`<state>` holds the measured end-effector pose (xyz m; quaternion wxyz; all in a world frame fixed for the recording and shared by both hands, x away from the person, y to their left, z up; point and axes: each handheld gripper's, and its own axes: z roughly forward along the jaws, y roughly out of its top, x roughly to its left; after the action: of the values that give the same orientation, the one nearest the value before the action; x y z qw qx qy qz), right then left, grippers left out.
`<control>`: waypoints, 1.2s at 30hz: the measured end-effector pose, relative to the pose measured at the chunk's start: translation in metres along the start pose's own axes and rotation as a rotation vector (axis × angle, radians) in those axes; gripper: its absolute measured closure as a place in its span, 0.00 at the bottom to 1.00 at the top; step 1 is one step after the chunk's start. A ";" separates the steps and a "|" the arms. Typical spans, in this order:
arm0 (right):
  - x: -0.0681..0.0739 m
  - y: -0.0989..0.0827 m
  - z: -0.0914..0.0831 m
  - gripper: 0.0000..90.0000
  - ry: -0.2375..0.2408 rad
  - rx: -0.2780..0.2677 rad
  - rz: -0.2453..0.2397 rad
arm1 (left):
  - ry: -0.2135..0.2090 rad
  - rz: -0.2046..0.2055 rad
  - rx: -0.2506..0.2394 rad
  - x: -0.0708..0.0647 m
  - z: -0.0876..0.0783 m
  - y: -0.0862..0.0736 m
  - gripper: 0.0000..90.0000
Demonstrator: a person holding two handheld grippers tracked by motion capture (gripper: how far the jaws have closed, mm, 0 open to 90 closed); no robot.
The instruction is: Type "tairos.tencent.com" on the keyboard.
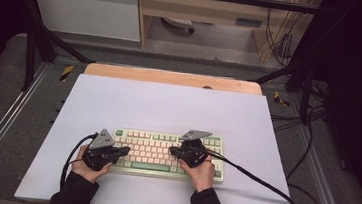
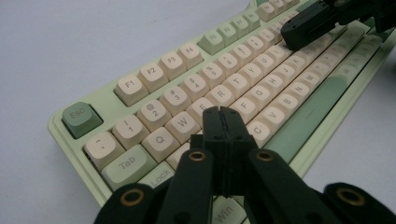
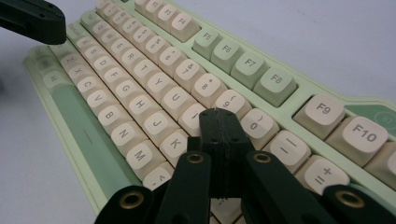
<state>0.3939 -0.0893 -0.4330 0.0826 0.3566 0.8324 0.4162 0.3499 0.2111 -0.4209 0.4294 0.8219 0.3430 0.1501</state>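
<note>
In the high view, a green keyboard (image 1: 169, 153) is seen at lower centre on the white sheet (image 1: 168, 106), the left gripper (image 1: 123, 151) and right gripper (image 1: 174, 151) poised over its ends; in the left gripper view, clenched empty jaws are seen at bottom centre above the letter keys; in the right gripper view, the jaws are likewise clenched, empty, at bottom centre over the keys.
</note>
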 end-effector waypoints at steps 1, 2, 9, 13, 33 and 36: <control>0.000 0.000 0.000 1.00 0.000 0.002 0.000 | 0.000 0.000 0.000 0.000 0.000 0.000 1.00; 0.000 0.000 -0.001 1.00 0.001 0.004 -0.001 | 0.000 0.000 0.000 0.000 0.000 0.000 1.00; 0.002 0.003 -0.011 1.00 0.001 -0.010 -0.017 | 0.000 0.000 -0.005 0.000 -0.002 0.001 1.00; 0.004 0.004 -0.019 1.00 0.004 -0.015 -0.025 | 0.000 0.001 -0.005 0.000 -0.002 0.001 1.00; 0.005 -0.016 -0.041 1.00 0.031 -0.014 -0.033 | 0.003 0.000 -0.001 0.000 -0.001 0.000 1.00; 0.005 -0.016 -0.041 1.00 0.037 -0.015 -0.035 | 0.001 0.002 0.003 0.000 0.000 0.001 1.00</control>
<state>0.3633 -0.1185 -0.4180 0.0770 0.3338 0.8367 0.4273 0.3504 0.2109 -0.4204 0.4277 0.8228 0.3426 0.1505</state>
